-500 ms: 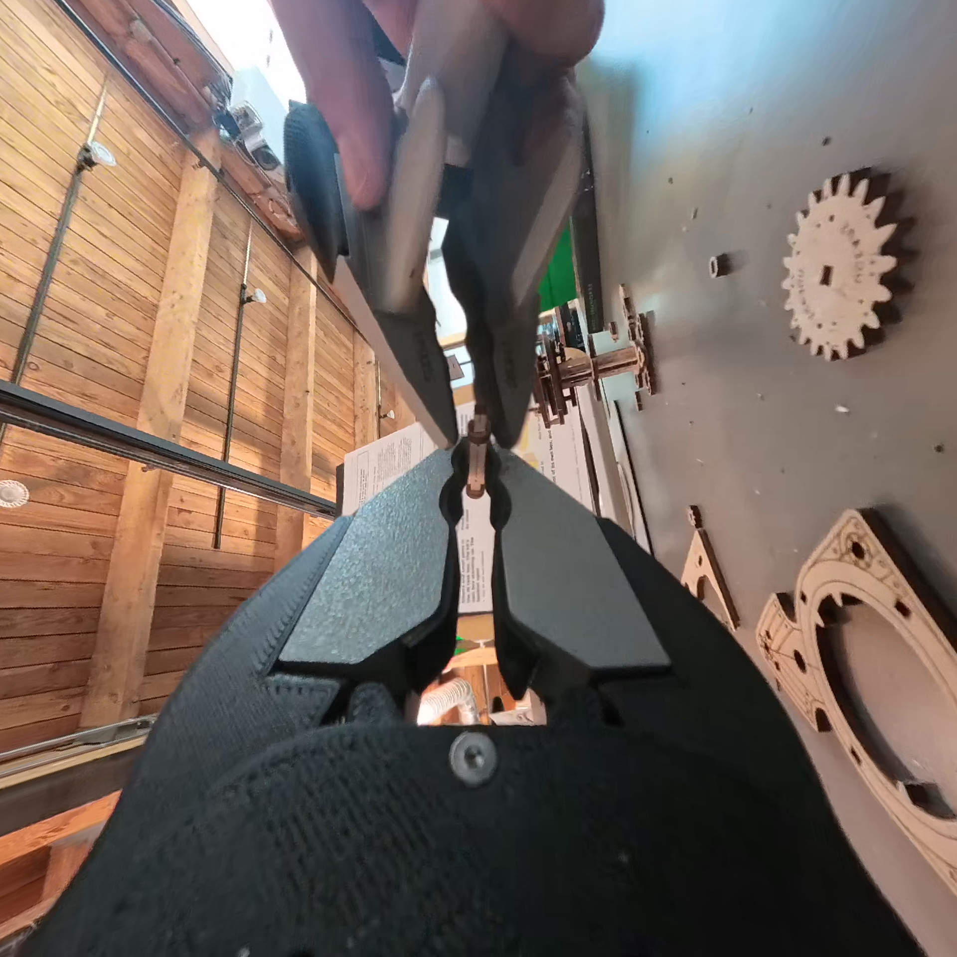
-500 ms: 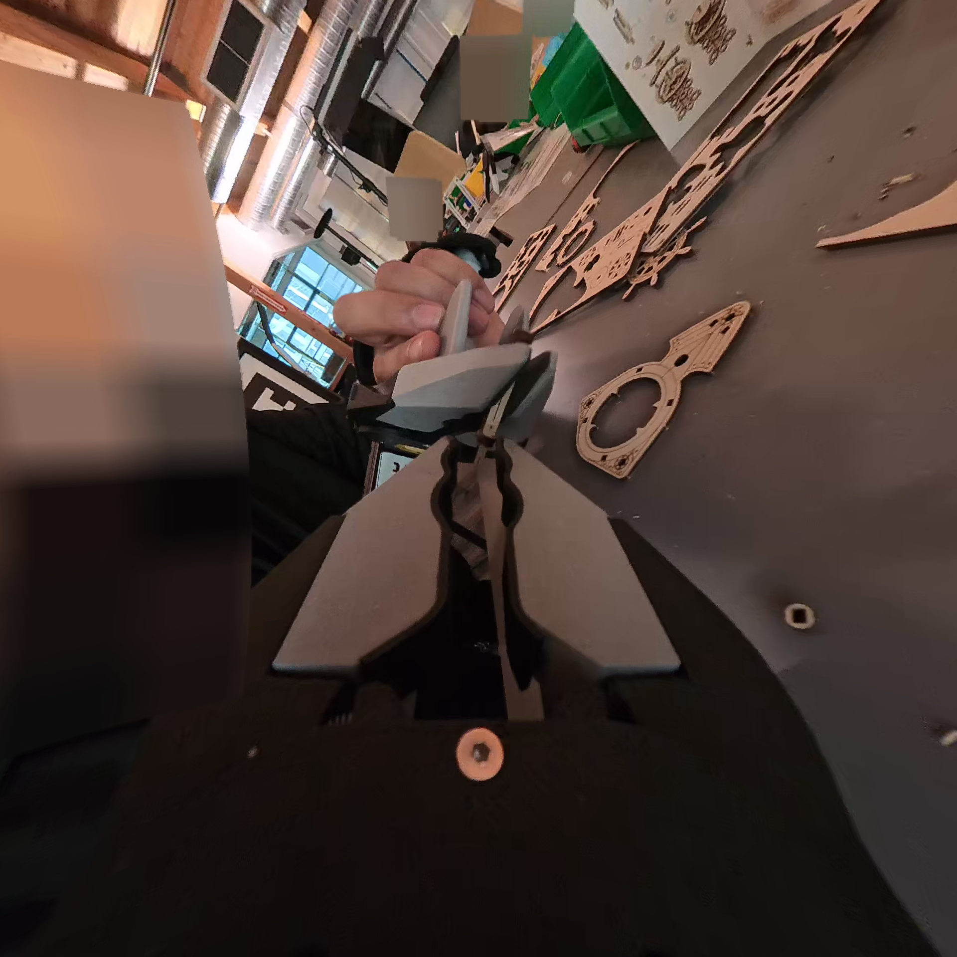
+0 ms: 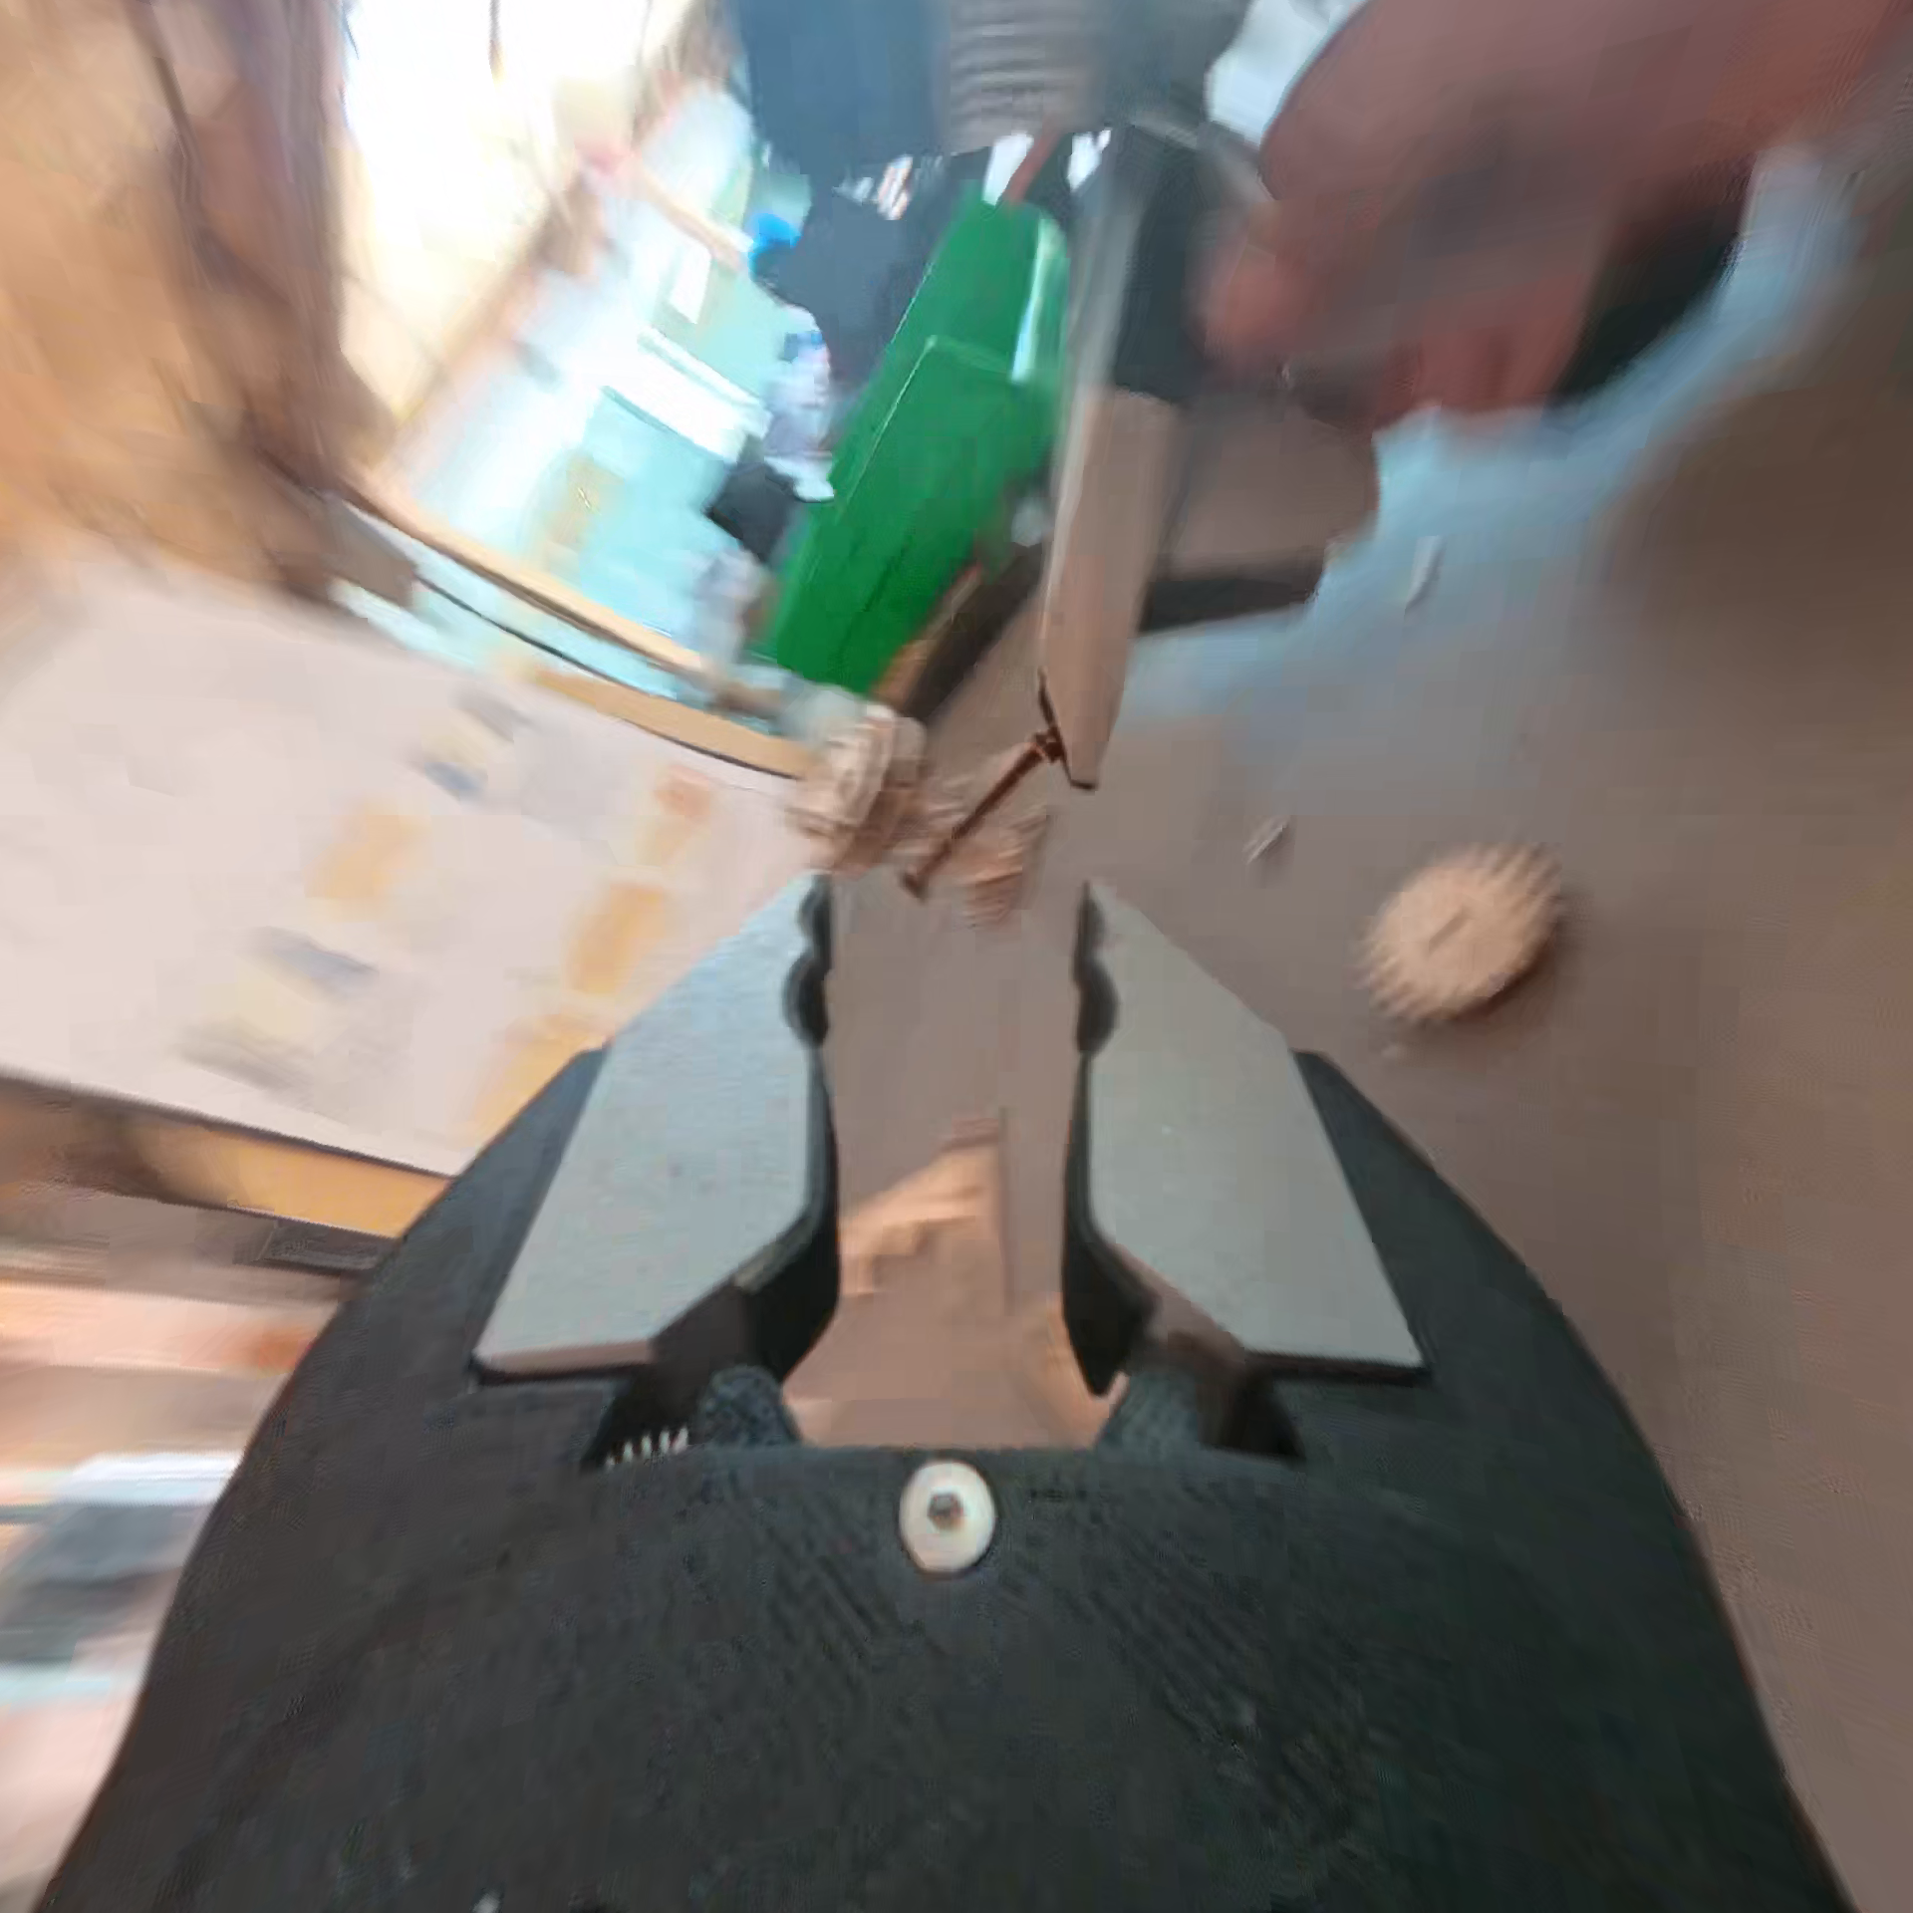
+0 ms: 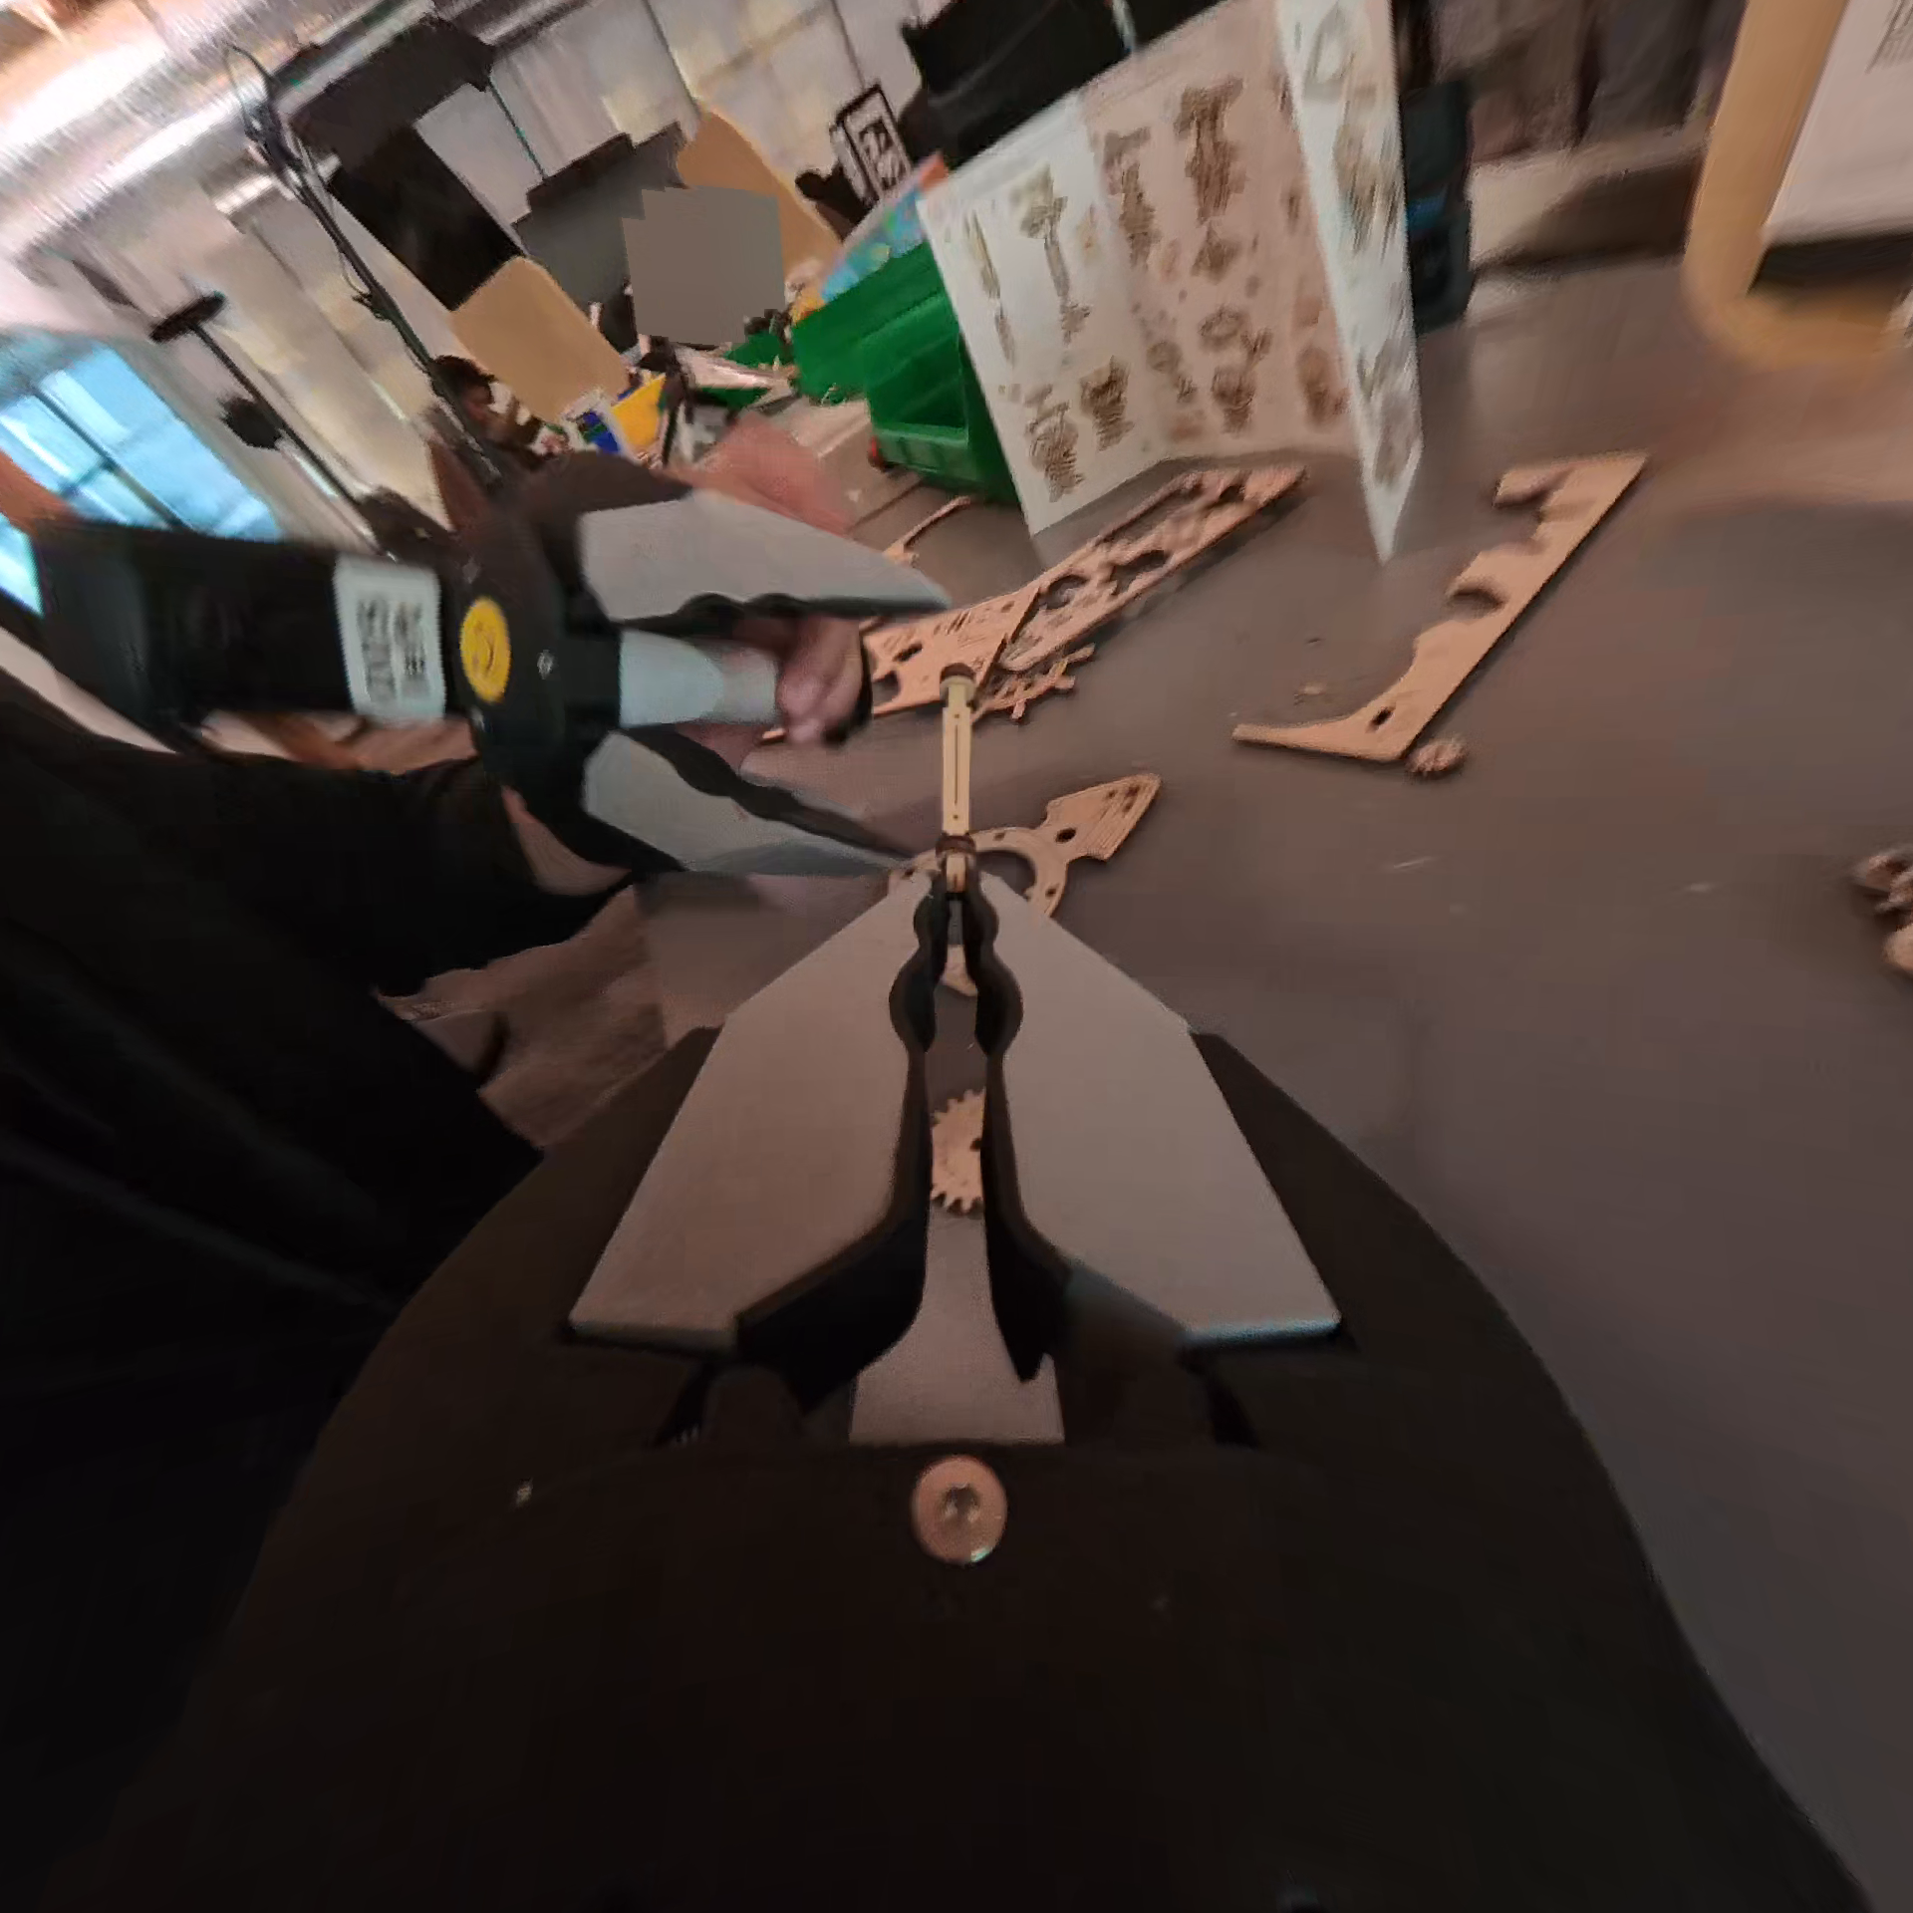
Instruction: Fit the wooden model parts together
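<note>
R gripper [image 4: 954, 899] pinches thin wooden axle [image 4: 957, 747] upright; L gripper [image 3: 952, 932] jaws apart, empty (view blurred). Risk: narrow tip hold lets axle twist free.

My left claw [image 3: 952, 932] stands spread with nothing between its fingers; bare table [image 4: 1553, 1035] lies ahead. To its right lies a gear [image 3: 1460, 942]. My right claw [image 4: 954, 890], pinching a wooden stick [image 4: 957, 761], blocks the middle (very close).

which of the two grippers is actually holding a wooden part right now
The right gripper, shut on a thin wooden axle stick pointing out from its tips. The left gripper is open with nothing between its fingers.
</note>
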A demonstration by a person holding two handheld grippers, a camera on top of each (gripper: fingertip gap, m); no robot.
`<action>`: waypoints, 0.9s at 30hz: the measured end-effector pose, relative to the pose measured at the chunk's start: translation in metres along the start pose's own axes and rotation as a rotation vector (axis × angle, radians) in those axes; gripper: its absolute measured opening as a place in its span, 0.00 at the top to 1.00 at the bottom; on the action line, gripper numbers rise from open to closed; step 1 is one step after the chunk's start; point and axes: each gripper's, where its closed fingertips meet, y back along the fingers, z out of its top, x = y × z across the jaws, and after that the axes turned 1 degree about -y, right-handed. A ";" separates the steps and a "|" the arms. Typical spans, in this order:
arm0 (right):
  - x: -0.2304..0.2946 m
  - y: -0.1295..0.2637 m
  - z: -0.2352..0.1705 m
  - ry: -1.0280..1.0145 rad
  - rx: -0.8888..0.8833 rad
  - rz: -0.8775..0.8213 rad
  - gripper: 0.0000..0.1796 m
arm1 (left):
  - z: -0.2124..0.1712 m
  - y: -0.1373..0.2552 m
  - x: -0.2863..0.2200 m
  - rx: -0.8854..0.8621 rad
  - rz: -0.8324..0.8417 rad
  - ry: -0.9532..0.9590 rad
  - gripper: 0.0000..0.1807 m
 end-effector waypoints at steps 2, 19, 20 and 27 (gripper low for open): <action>-0.005 0.005 0.003 0.068 -0.022 -0.062 1.00 | 0.004 0.004 -0.007 -0.057 -0.211 0.417 0.88; 0.015 0.000 0.009 0.409 -0.119 -0.086 1.00 | 0.040 0.003 -0.001 -0.378 -0.567 0.984 1.00; 0.016 0.000 0.008 0.428 -0.108 -0.096 1.00 | 0.041 0.004 -0.001 -0.387 -0.579 1.006 1.00; 0.027 0.001 0.006 0.384 -0.112 0.003 1.00 | 0.041 0.005 0.001 -0.395 -0.578 1.011 0.96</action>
